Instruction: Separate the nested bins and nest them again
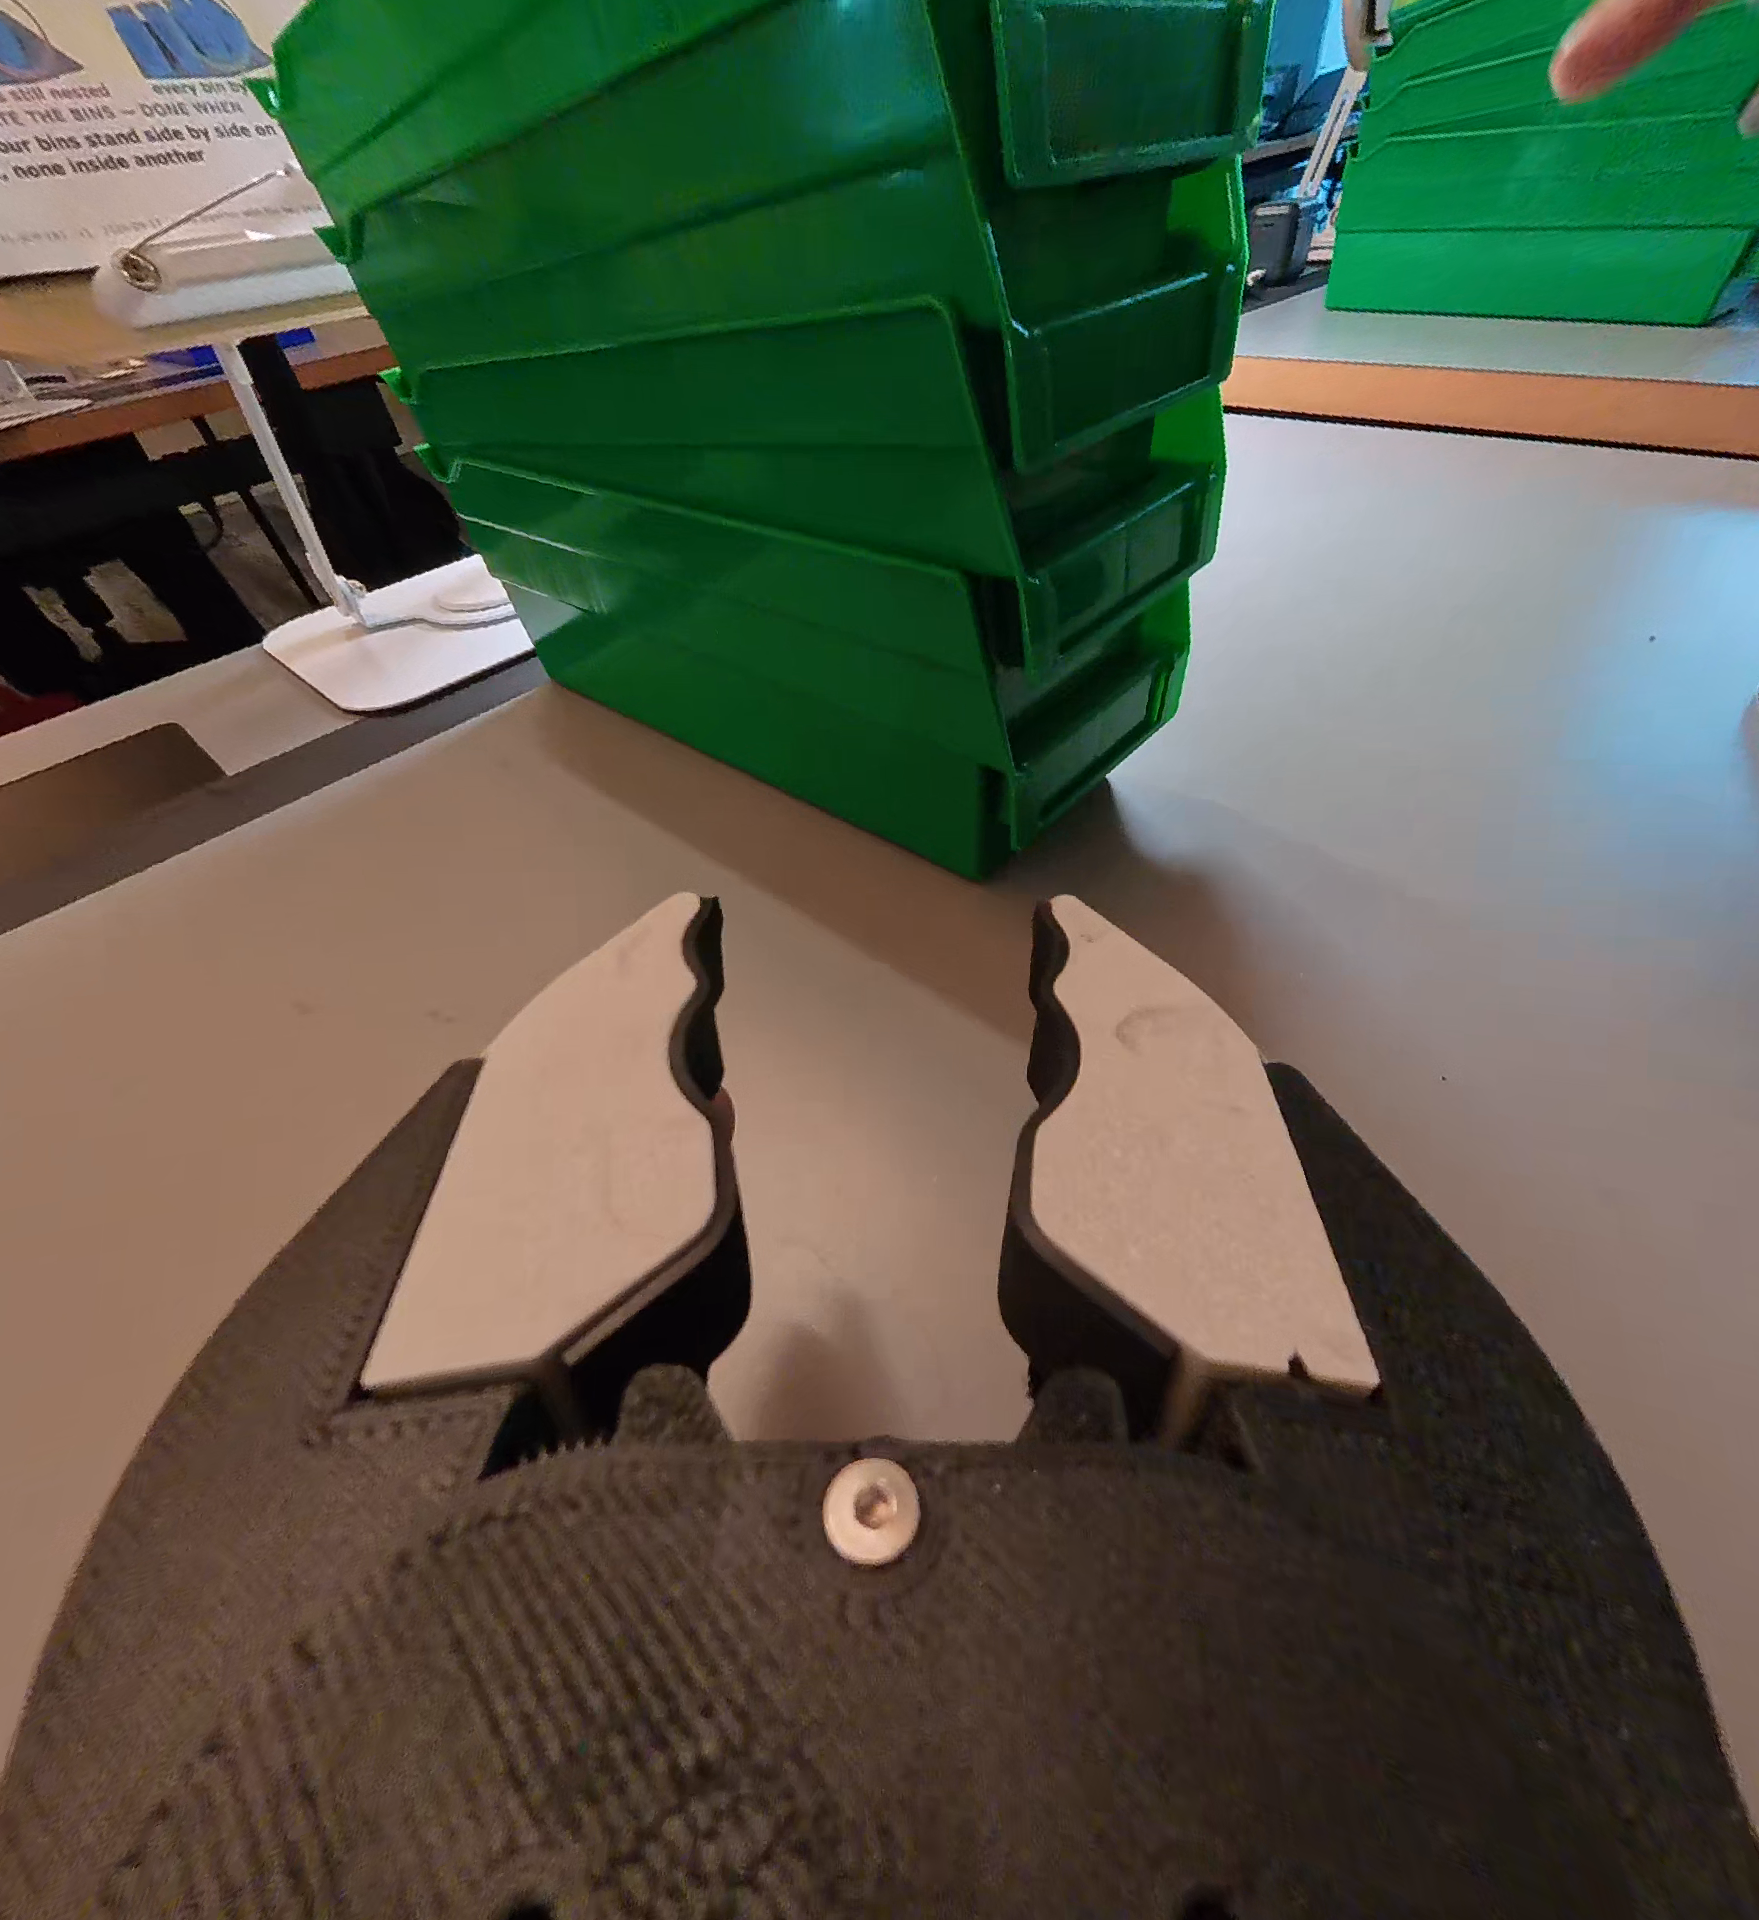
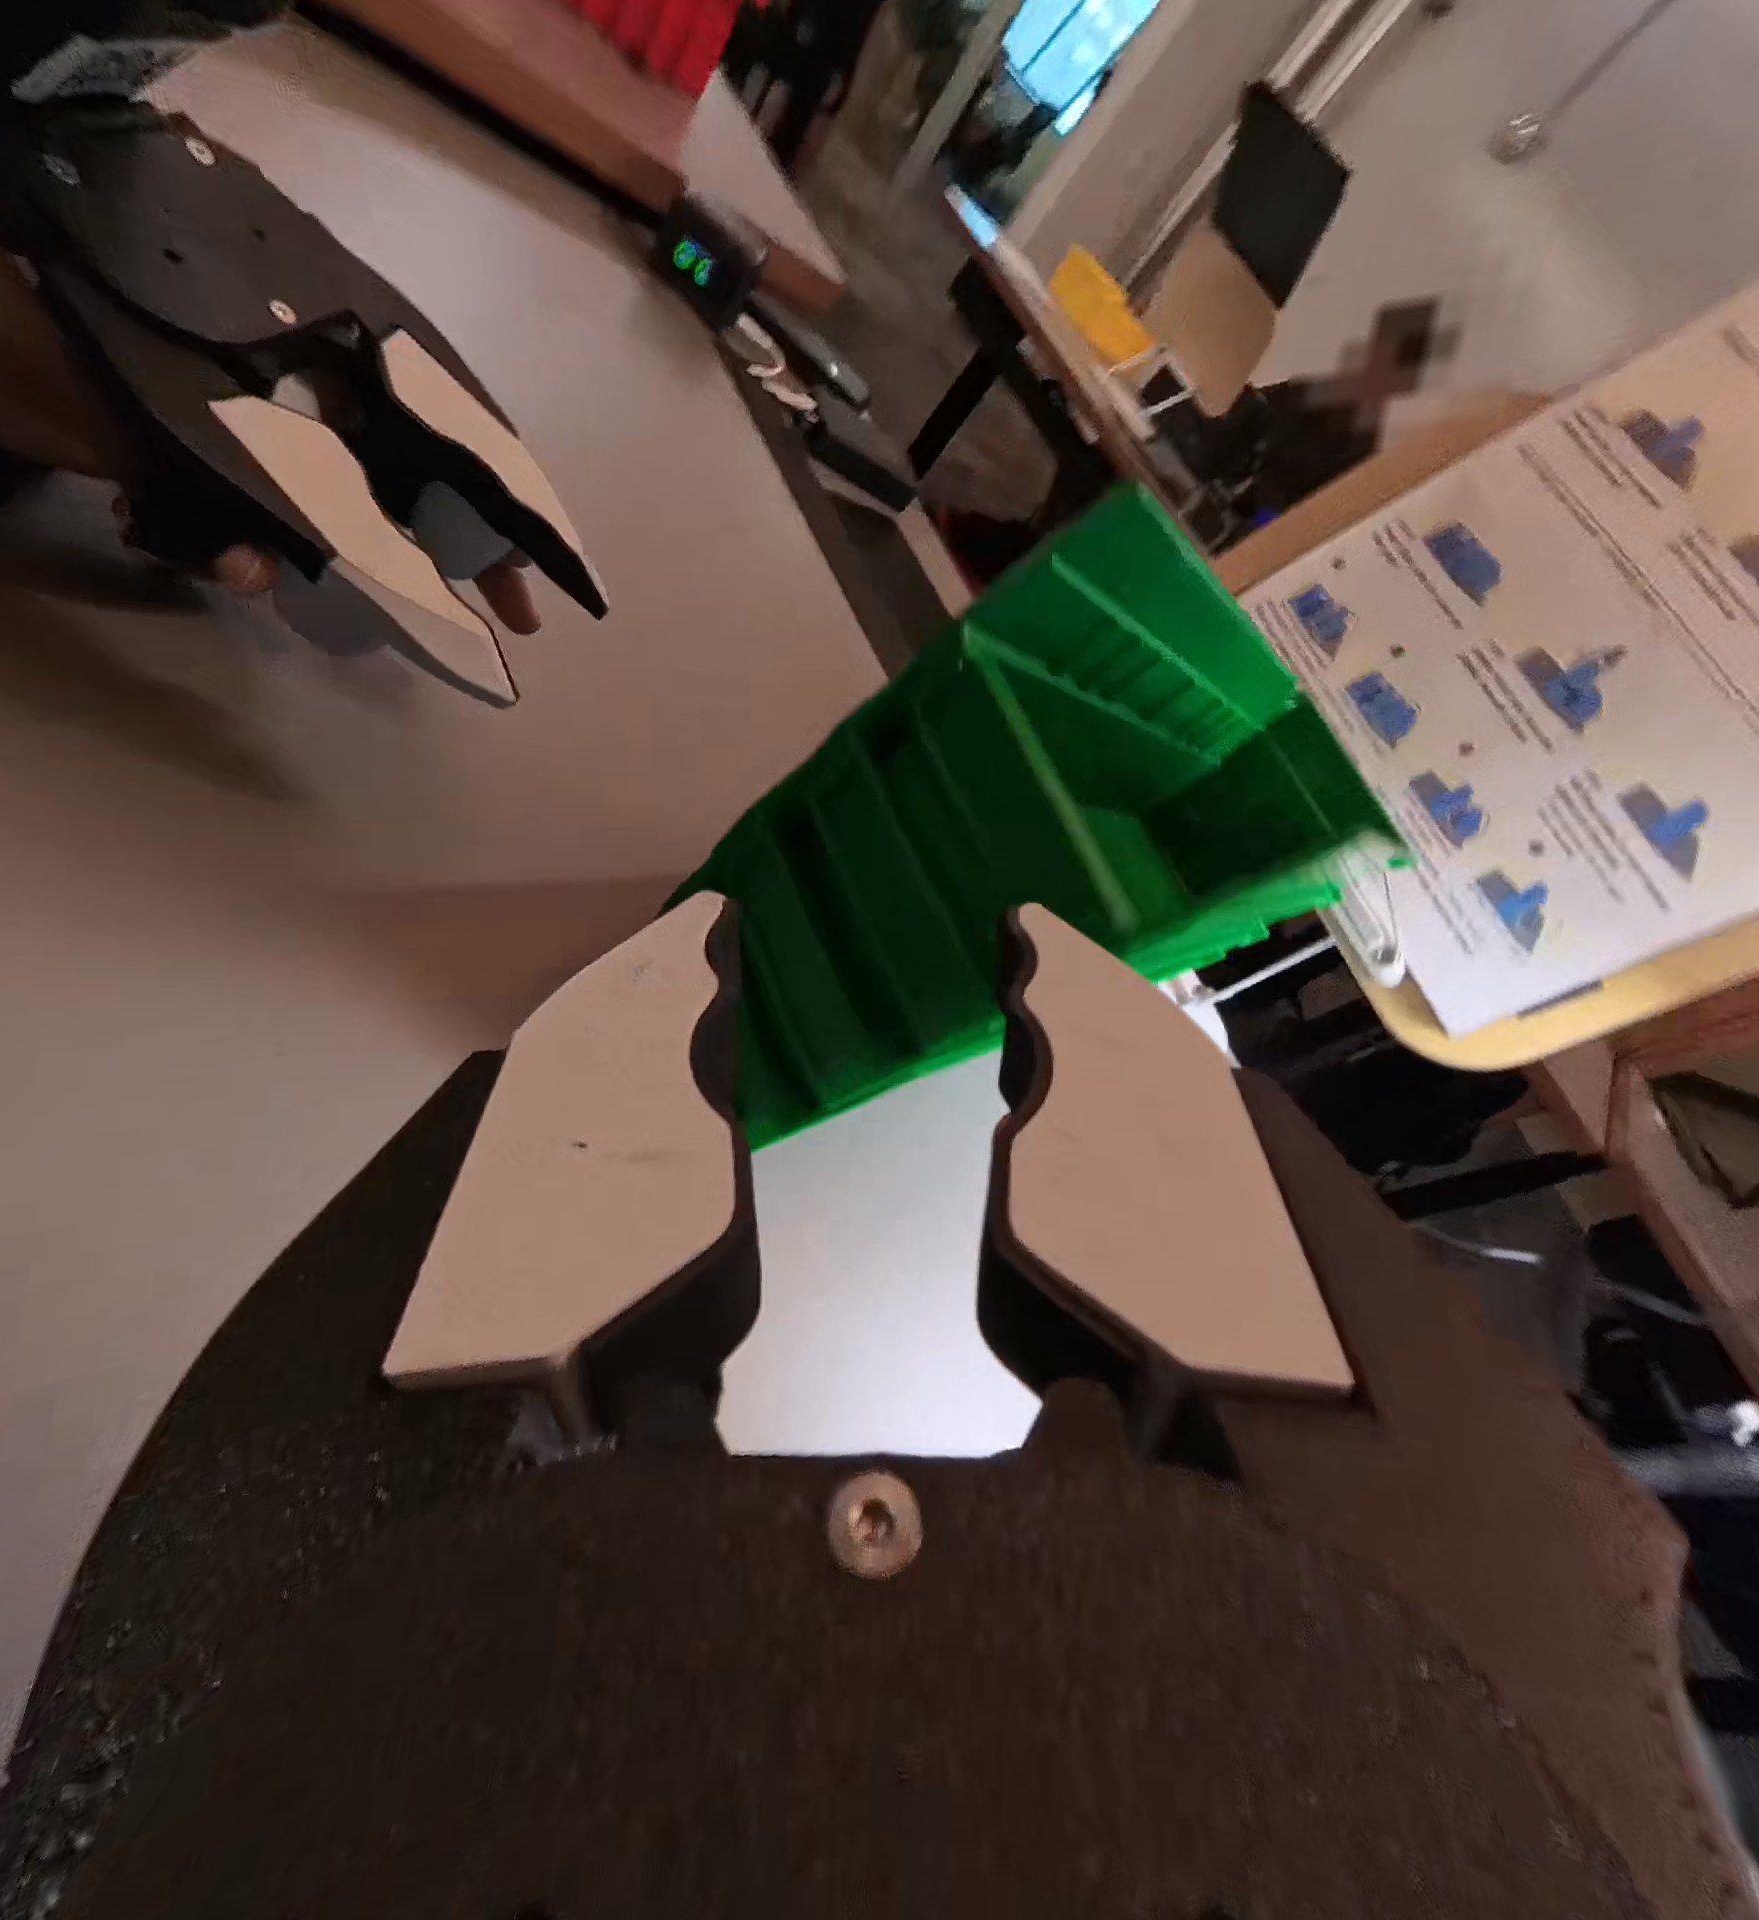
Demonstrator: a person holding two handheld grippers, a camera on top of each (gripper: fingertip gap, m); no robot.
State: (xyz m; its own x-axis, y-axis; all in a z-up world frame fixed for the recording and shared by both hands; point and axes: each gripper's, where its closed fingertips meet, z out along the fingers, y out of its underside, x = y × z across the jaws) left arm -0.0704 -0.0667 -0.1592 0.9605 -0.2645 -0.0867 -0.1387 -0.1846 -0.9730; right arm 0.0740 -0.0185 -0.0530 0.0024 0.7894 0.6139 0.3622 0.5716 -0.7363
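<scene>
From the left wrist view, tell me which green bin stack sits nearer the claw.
The tall nested stack straight ahead; the other stack stands far back, upper right.

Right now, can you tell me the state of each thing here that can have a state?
green bins: nested in one stack, standing on the table, leaning a little, not yet separated.
left gripper: open, empty, short of the stack.
right gripper: open, empty, pointing at the stack.
second stack of bins: nested, on the far table.

Two matching handheld grippers
Left black textured-plastic gripper (image 1: 875, 914) and right black gripper (image 2: 864, 914) each carry pale grey wavy-edged fingers (image 1: 563, 1164) and one silver screw (image 1: 871, 1510).
</scene>
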